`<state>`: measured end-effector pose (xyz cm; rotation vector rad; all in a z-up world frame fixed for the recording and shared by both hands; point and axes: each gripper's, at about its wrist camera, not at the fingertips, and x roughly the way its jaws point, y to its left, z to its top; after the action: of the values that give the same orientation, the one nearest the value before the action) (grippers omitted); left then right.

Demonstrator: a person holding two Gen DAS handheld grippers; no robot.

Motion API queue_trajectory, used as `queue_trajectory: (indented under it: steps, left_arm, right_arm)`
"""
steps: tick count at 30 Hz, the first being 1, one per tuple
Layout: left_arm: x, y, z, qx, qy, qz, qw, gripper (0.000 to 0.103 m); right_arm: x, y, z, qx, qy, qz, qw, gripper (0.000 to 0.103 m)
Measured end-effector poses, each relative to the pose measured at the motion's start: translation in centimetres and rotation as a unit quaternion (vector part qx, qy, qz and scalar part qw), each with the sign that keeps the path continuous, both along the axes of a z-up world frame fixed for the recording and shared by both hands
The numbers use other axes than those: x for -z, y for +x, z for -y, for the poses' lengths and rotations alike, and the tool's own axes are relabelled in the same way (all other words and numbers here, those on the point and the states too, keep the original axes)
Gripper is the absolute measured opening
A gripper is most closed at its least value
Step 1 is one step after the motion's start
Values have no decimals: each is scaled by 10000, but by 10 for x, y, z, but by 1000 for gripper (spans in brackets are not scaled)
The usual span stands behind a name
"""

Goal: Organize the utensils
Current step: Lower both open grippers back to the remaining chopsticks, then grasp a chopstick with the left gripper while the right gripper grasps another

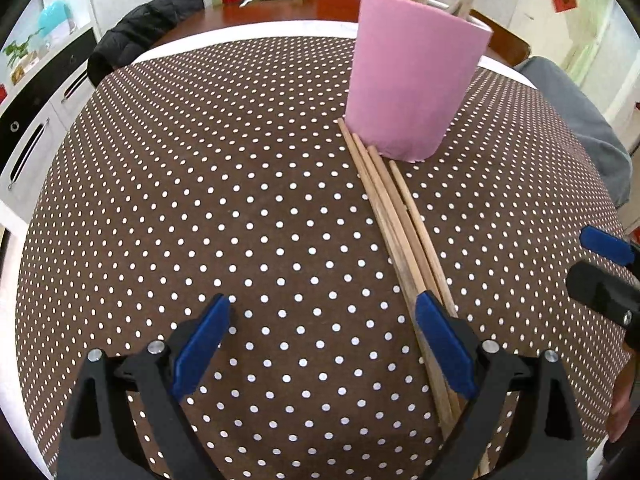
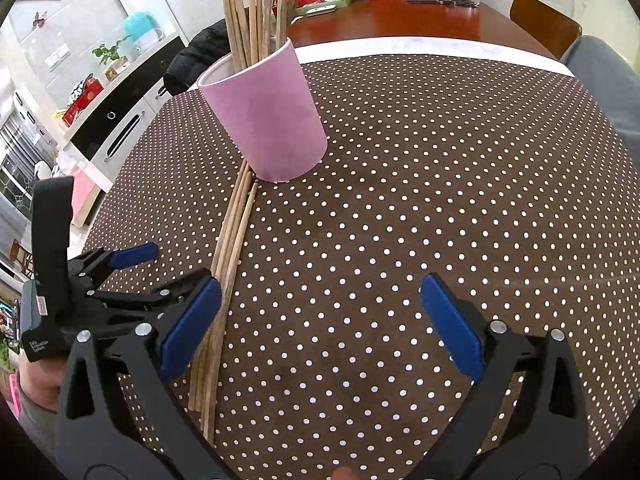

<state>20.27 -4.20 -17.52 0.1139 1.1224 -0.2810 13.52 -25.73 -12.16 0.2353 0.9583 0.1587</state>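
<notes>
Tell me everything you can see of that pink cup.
The pink cup is a plain, matte cylinder, slightly wider at the rim, with a pale inside; no handle shows. It stands upright on the dotted cloth, towards the far side. Several long wooden sticks stand inside it, fanning out above the rim. More sticks lie flat on the cloth, their far ends at or against its base. Neither gripper touches it.
</notes>
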Motion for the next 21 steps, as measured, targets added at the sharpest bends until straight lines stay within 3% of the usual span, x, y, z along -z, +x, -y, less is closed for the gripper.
queue_trajectory:
  steps: [7,9,14,16,21]
  left_arm:
    - [0,20,23,-336,188,-64,9992,92]
    - [1,18,33,-358,451,75,9983,94]
    - [-2,17,38,-476,358,196,9980,93]
    - [-3,15,36,-339,331,266,9985,88]
    - [-13,8,38,13,299,364,9989,51]
  right_arm:
    - [-4,4,0,-73,0,59,10000,97]
    - [-5,4,1,-74,28,75,9999,97]
    - [-3,8,2,-104,6,-24,9999,97]
    - [-1,11,-1,-162,-47,-111,9998,97]
    - [11,22,-27,-556,-319,-383,9972,97]
